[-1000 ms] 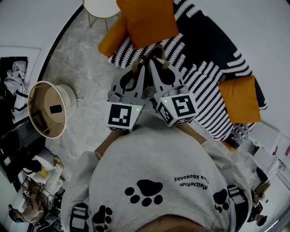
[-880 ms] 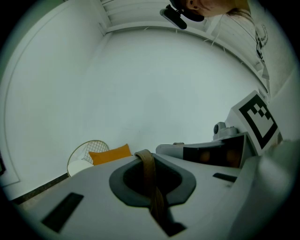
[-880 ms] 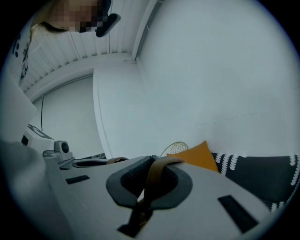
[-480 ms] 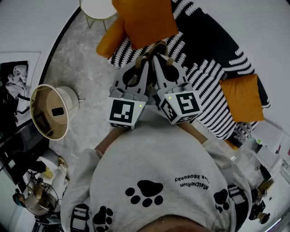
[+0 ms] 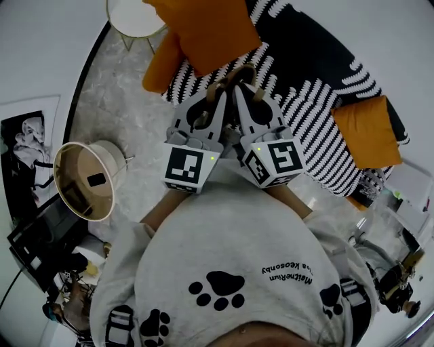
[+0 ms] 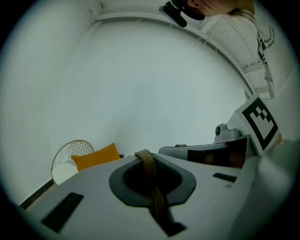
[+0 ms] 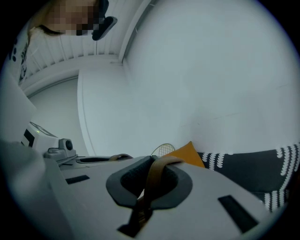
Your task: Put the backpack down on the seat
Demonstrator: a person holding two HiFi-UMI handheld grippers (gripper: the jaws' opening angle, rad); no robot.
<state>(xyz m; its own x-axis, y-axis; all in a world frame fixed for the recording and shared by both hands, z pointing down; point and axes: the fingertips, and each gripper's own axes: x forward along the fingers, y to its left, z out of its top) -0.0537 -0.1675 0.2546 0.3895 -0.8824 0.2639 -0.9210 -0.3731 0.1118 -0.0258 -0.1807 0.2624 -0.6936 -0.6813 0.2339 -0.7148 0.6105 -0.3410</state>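
Note:
In the head view only the backpack's brown straps [image 5: 234, 73] show, at the tips of both grippers; its body is hidden under them. My left gripper [image 5: 219, 91] is shut on one strap [image 6: 150, 176], which runs through the dark hollow between its jaws. Close beside it, my right gripper [image 5: 241, 88] is shut on the other strap [image 7: 157, 176]. Both are held side by side over the front edge of the black-and-white patterned seat [image 5: 308, 112].
Orange cushions lie on the seat, a large one [image 5: 207, 30] just beyond the grippers and one [image 5: 366, 132] to the right. A round white side table [image 5: 134, 15] stands at the back left. A round beige tub [image 5: 88, 181] sits on the marble floor at left.
Both grippers have moved a little forward over the seat's edge, side by side, with the straps still held. Their jaws stay closed.

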